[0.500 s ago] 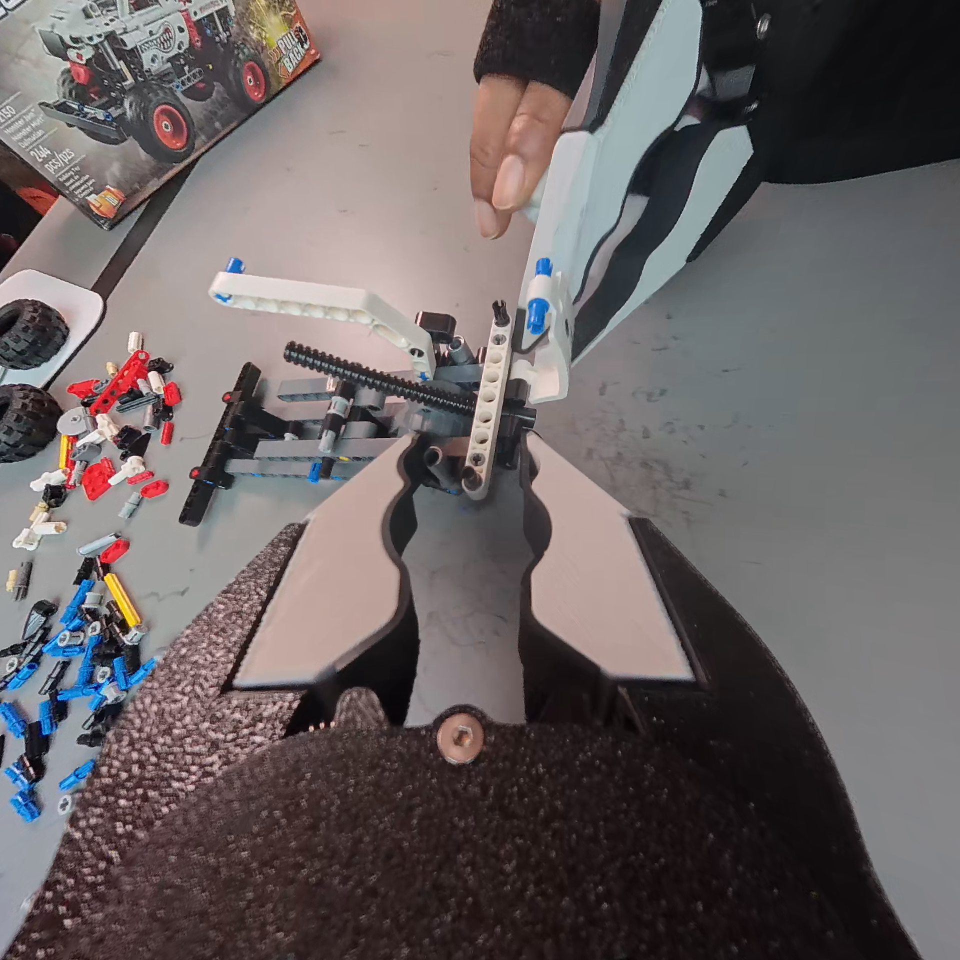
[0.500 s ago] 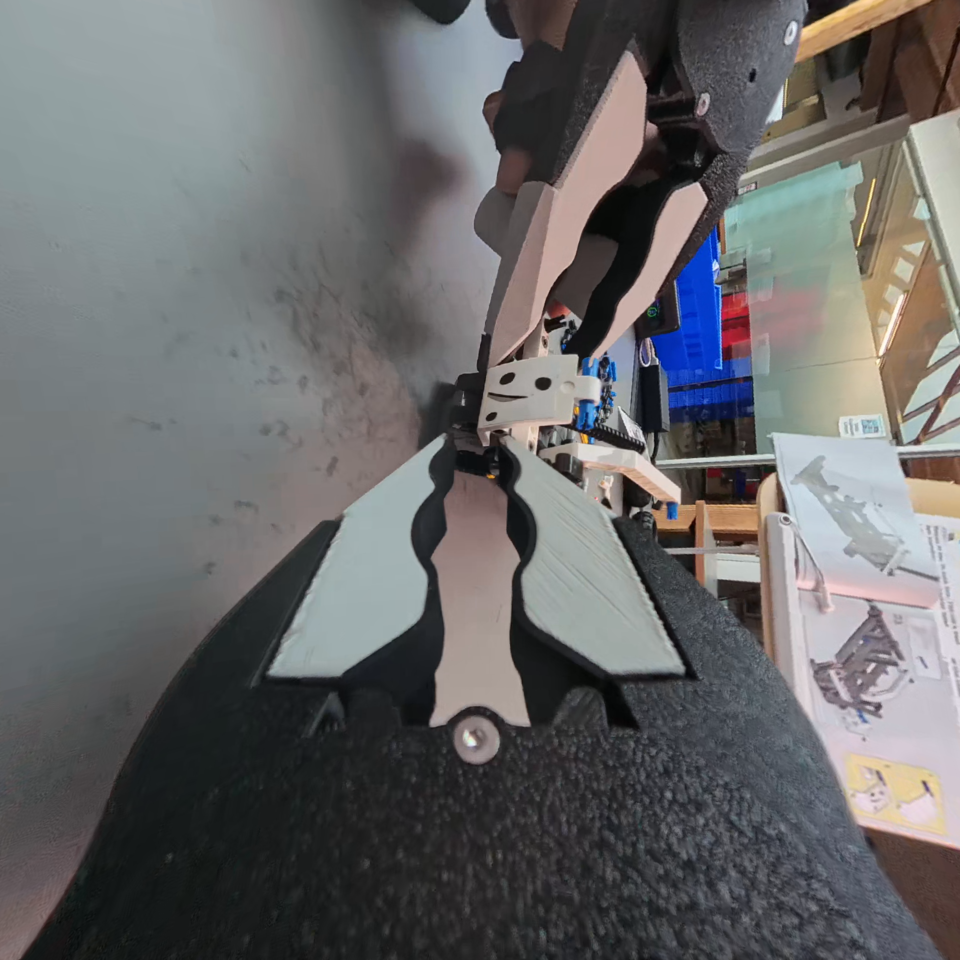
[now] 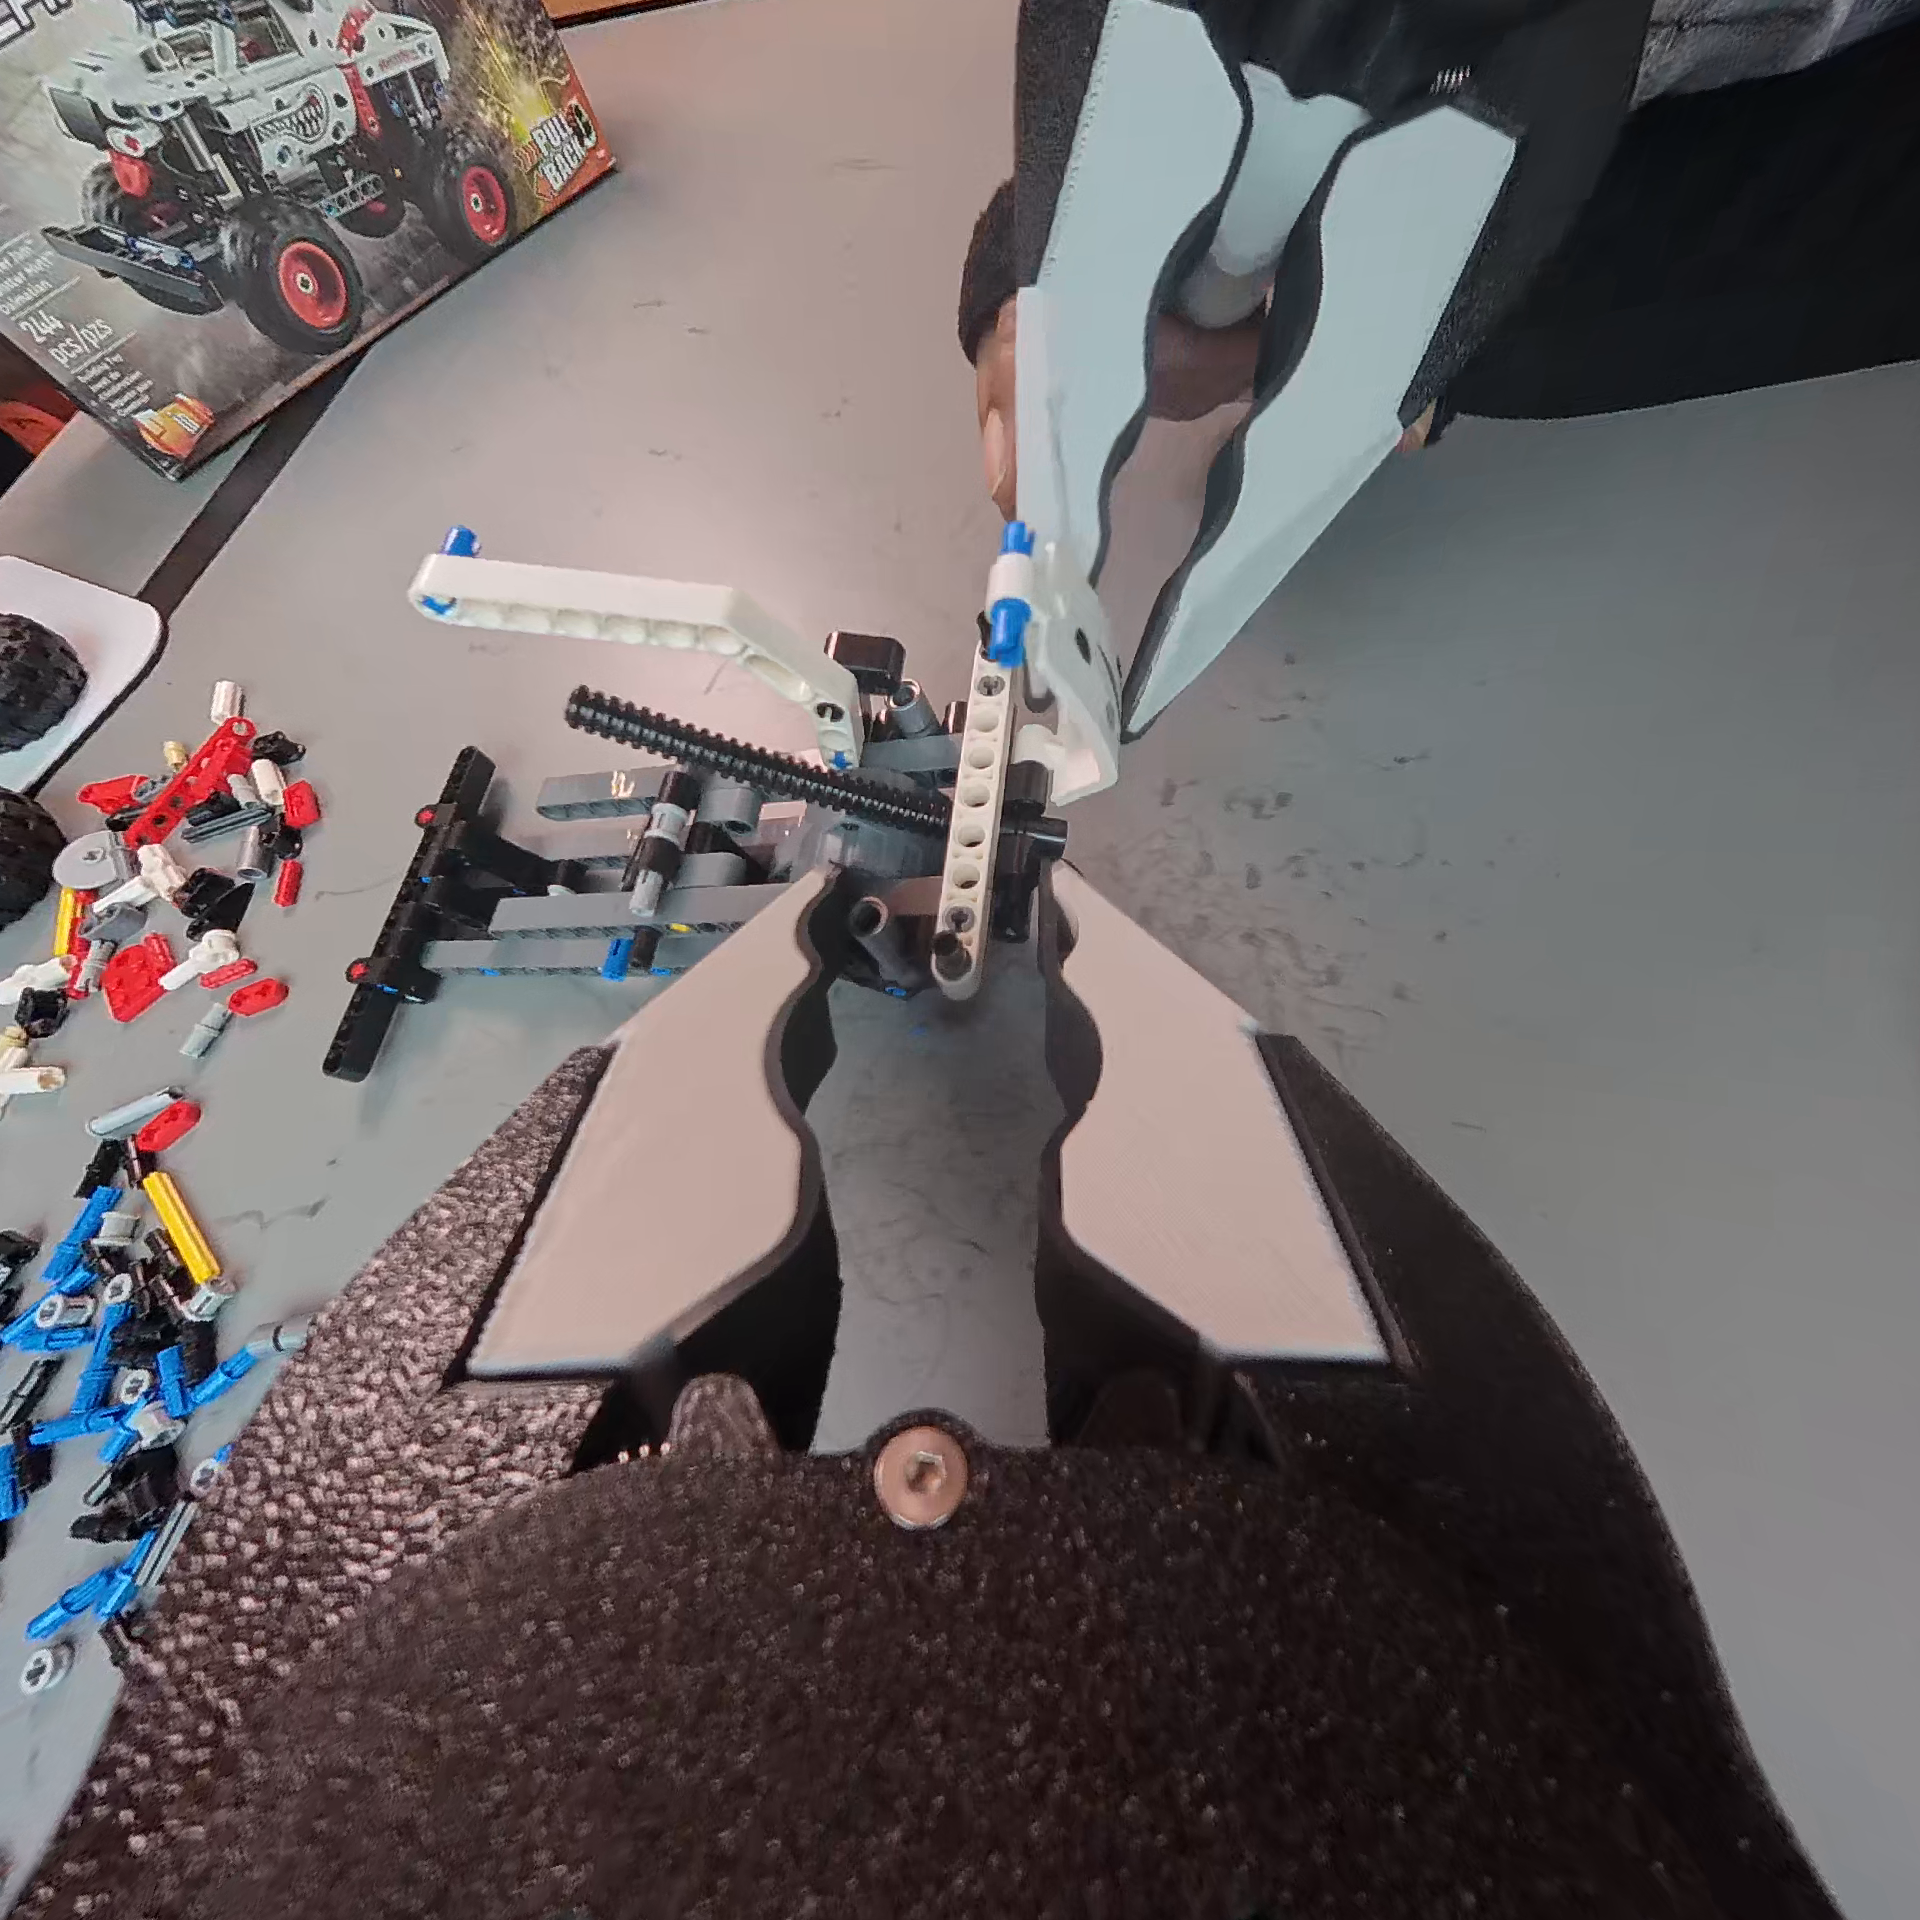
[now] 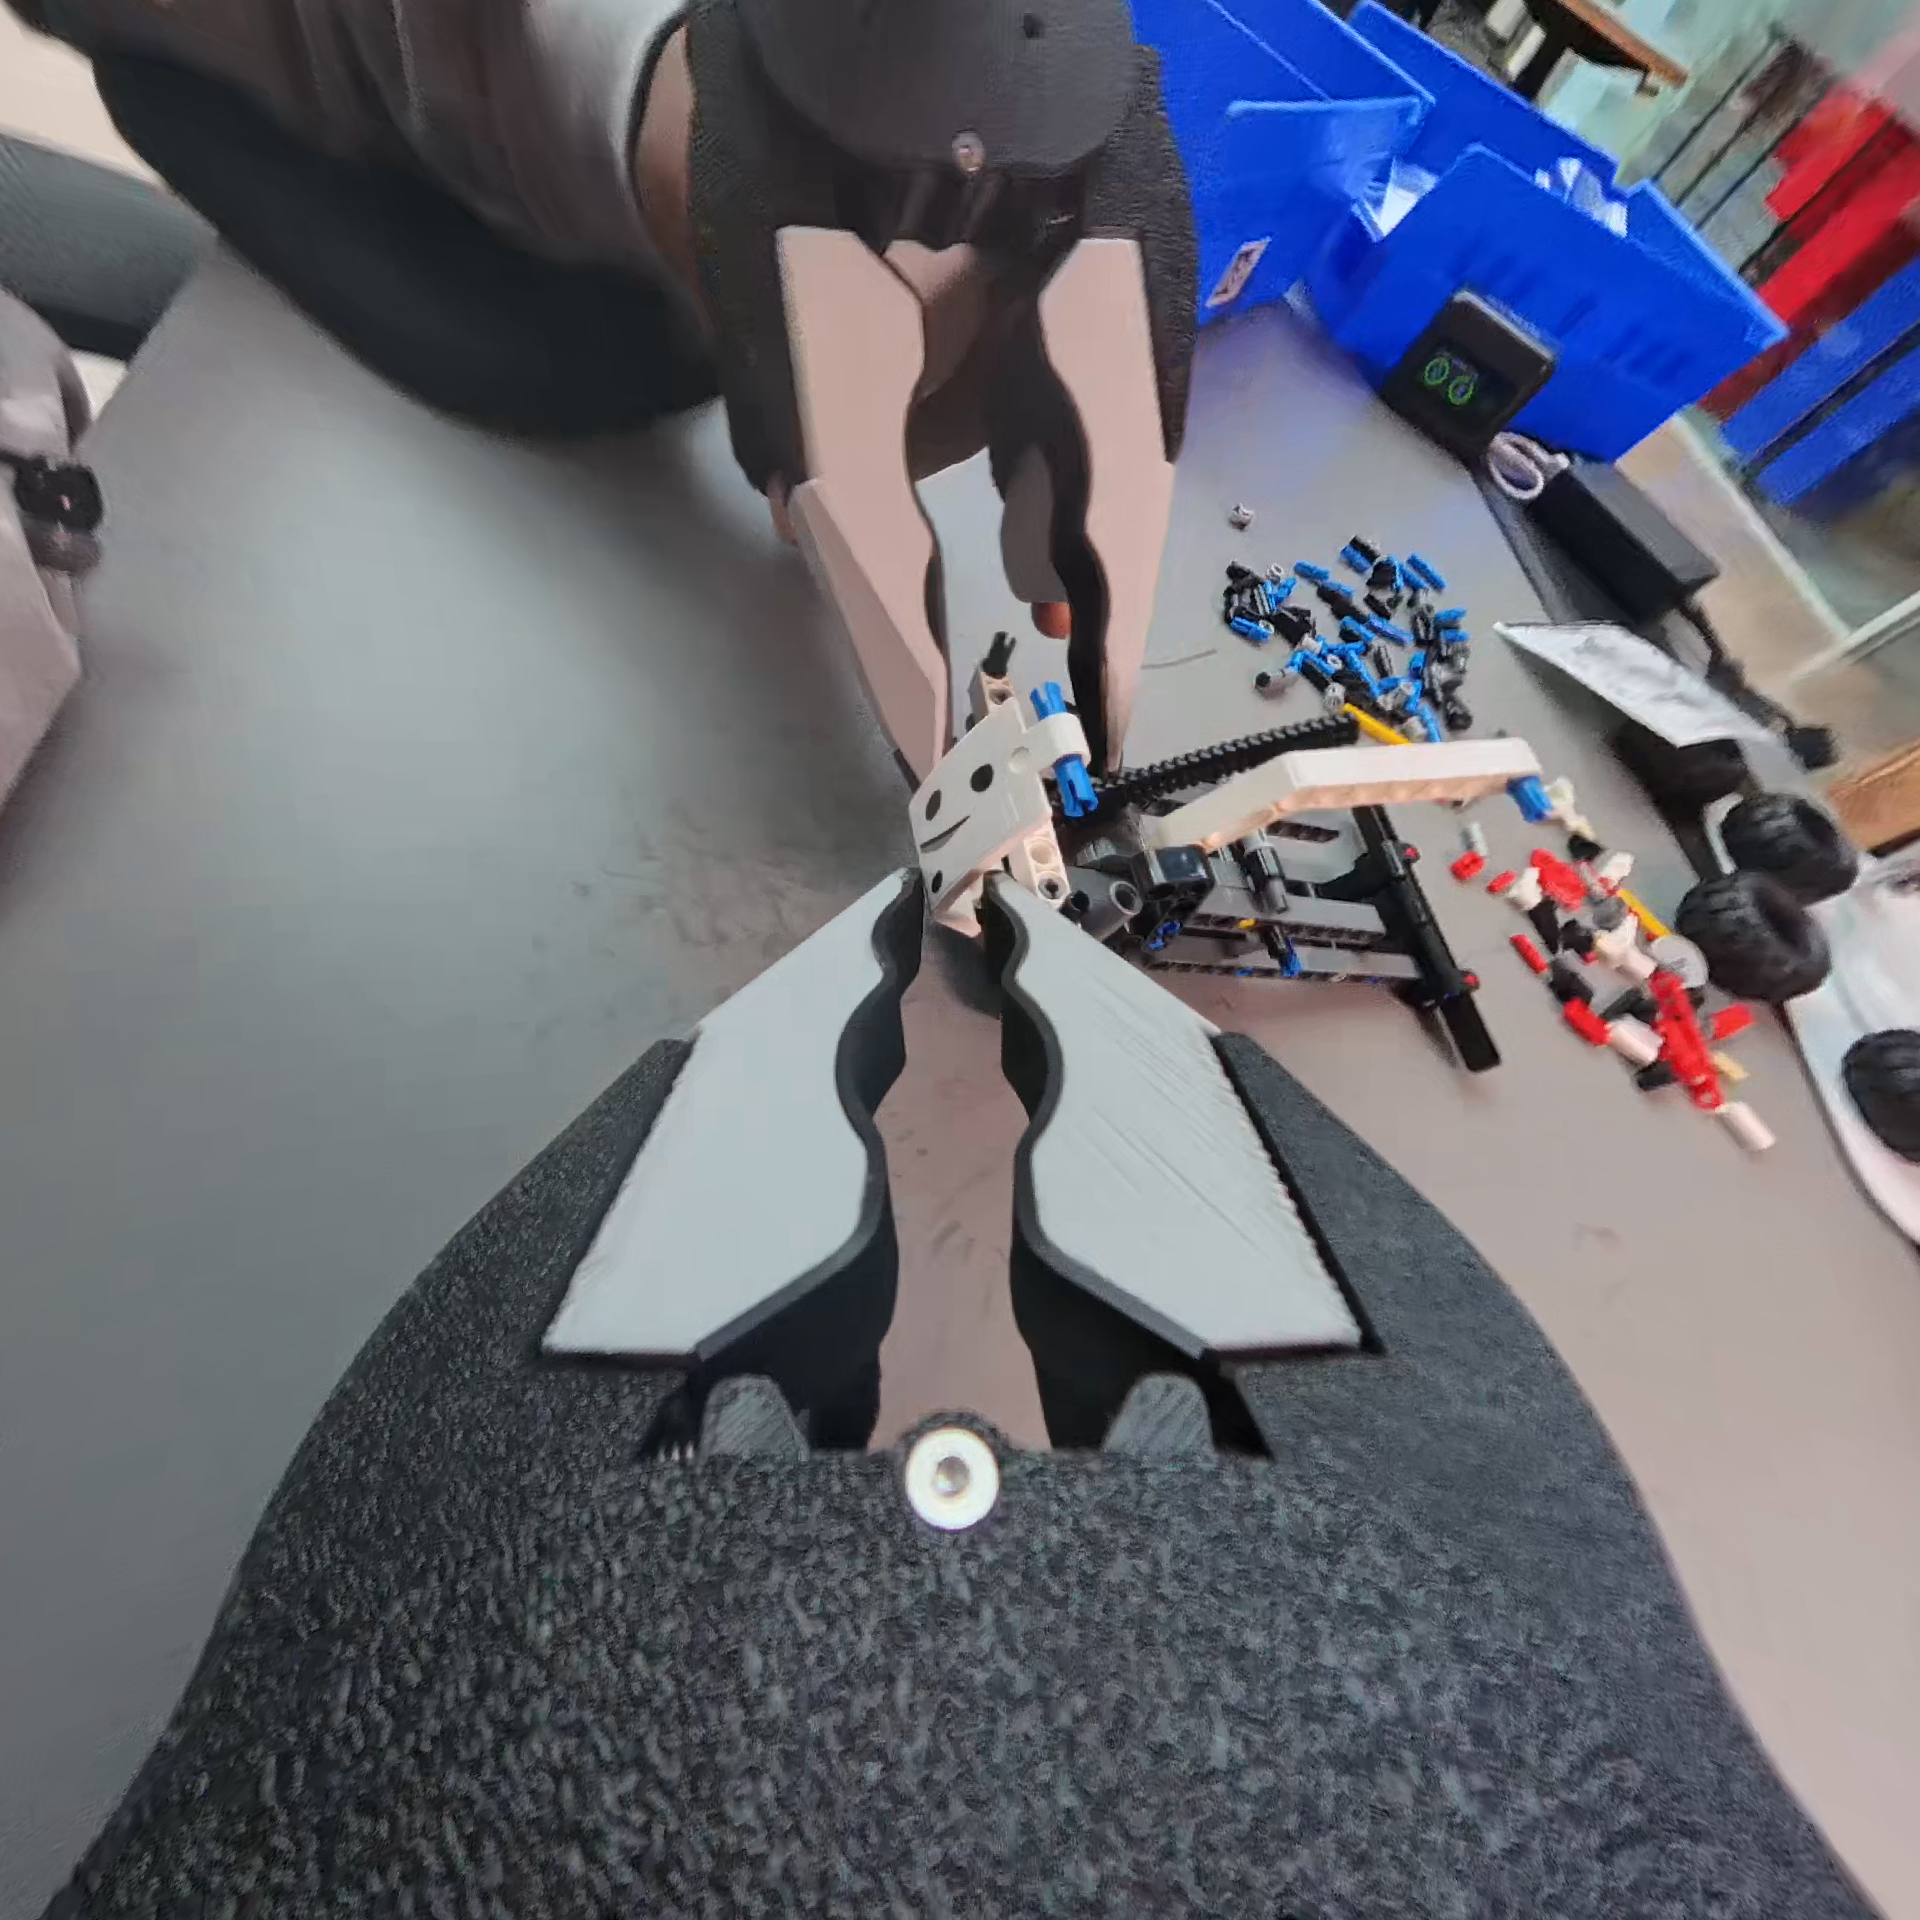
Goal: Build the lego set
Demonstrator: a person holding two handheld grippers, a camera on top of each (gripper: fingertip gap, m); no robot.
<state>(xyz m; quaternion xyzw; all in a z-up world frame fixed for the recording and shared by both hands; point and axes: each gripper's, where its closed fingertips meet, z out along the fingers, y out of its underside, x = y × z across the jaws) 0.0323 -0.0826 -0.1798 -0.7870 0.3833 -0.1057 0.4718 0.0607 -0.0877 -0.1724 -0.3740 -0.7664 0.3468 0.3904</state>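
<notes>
Partly built grey-and-black Lego chassis [image 3: 665,883] on the grey desk [image 3: 1507,831]: left gripper [image 3: 935,914] fingers clamp its end, right gripper [image 4: 951,899] fingers pinch the white spotted panel [image 4: 977,821]; black rubber tyres [image 4: 1756,935] and loose pins [image 3: 114,1340] await fitting.

The left gripper [image 3: 940,904] has a black, coarsely grained housing with one silver hex screw [image 3: 921,1475] at the centre of its front edge. Its two fingers [image 3: 665,1132] are flat, pale grey plates tapering to points, their wavy inner edges lined in black. The right gripper [image 4: 951,894] is built alike: black grained shell, silver screw [image 4: 951,1477], pale ridged fingers [image 4: 1153,1153] with black wavy lining. The person wears a black sleeve [image 3: 1704,260].
</notes>
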